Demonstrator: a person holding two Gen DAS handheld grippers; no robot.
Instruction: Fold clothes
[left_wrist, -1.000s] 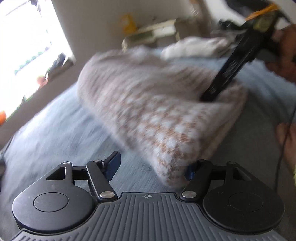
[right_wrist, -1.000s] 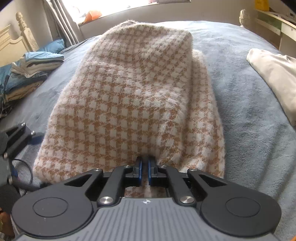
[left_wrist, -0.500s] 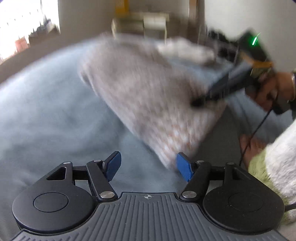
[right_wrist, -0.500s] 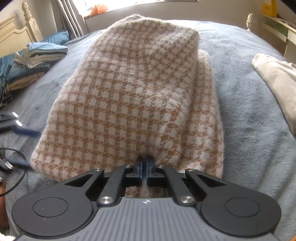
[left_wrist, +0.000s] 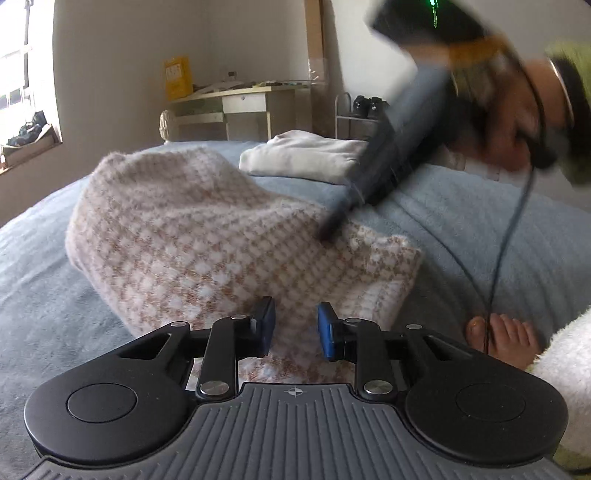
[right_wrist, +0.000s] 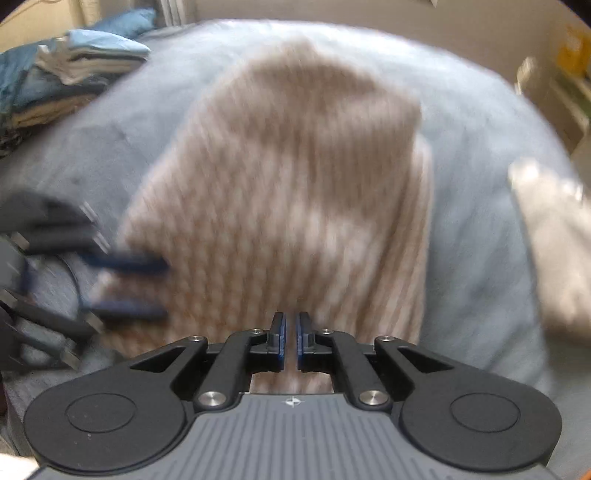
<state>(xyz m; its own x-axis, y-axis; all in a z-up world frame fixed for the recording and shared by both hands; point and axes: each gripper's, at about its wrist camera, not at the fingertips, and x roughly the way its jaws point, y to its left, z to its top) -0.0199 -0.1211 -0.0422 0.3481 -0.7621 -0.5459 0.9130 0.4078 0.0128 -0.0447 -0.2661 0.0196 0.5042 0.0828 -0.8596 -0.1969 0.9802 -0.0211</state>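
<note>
left gripper (left_wrist: 293, 328) agape over sweater (left_wrist: 207, 236)

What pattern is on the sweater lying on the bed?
The sweater has a small tan-and-white check, like houndstooth. The left wrist view shows it best.

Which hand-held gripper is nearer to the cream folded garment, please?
Right. The right hand-held gripper sits mid-sweater, just before the cream folded garment; the left hand-held gripper is at the sweater's near edge.

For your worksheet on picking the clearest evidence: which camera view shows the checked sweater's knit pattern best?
The left wrist view. There the checked sweater is sharp enough to make out its brown and white checks and folded edges on the bed. The right wrist view shows more of its outline from above, but motion blur smears the pattern.
</note>
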